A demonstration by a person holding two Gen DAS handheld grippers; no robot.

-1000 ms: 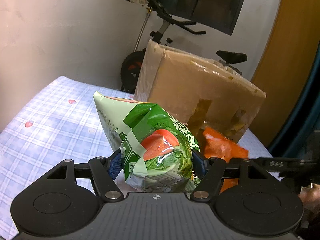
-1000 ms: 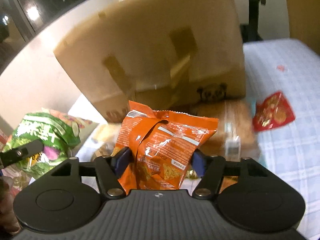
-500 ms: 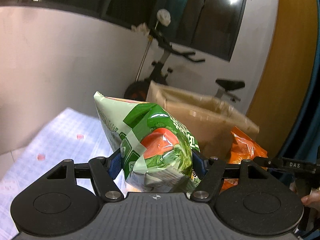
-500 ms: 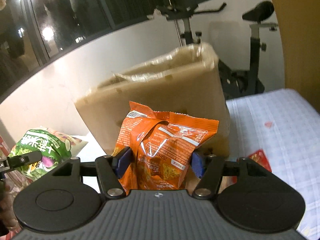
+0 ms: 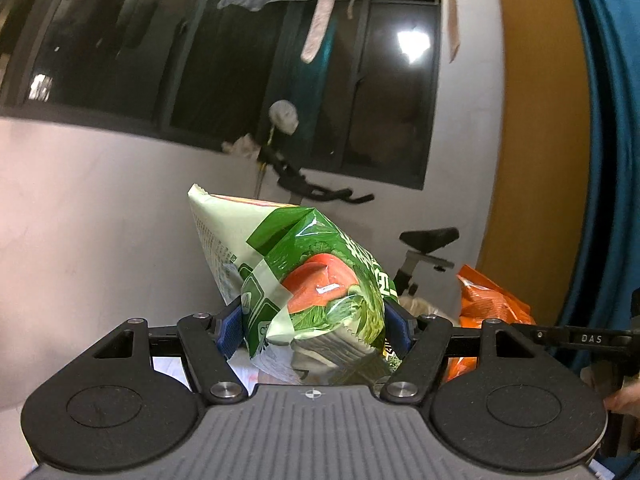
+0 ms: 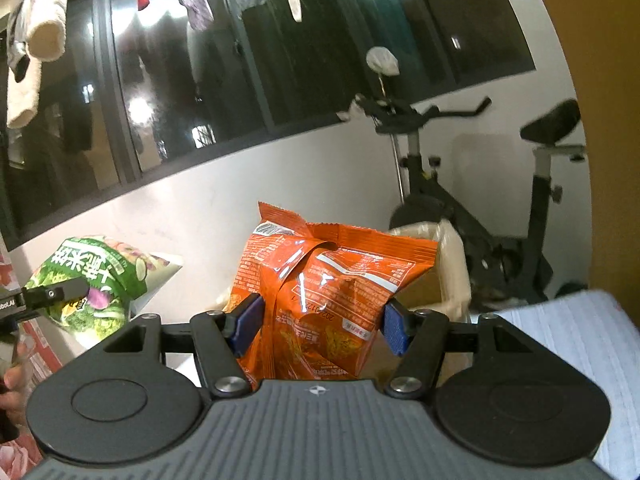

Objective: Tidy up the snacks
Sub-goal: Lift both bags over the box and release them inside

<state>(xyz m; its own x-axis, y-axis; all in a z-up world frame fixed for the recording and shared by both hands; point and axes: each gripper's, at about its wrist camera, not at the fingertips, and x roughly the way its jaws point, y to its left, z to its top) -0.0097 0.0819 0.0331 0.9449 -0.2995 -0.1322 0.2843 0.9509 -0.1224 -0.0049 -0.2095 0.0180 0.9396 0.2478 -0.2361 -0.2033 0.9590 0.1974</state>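
Observation:
My left gripper [image 5: 316, 328] is shut on a green snack bag [image 5: 304, 280] with a tomato picture and holds it high in the air. My right gripper [image 6: 320, 326] is shut on an orange snack bag [image 6: 332, 288], also raised. The orange bag shows at the right of the left wrist view [image 5: 488, 304]; the green bag shows at the left of the right wrist view [image 6: 100, 276]. The open cardboard box [image 6: 452, 264] lined with plastic sits just behind and below the orange bag; only its rim shows.
An exercise bike [image 6: 480, 200] stands behind the box against the white wall. A checked tablecloth [image 6: 568, 332] covers the table at lower right. Dark windows and hanging laundry [image 6: 40, 40] fill the top. A teal curtain [image 5: 612, 160] hangs at the right.
Both grippers have risen with their bags. The box has dropped from filling the views to only its rim showing below; the table has nearly left the views.

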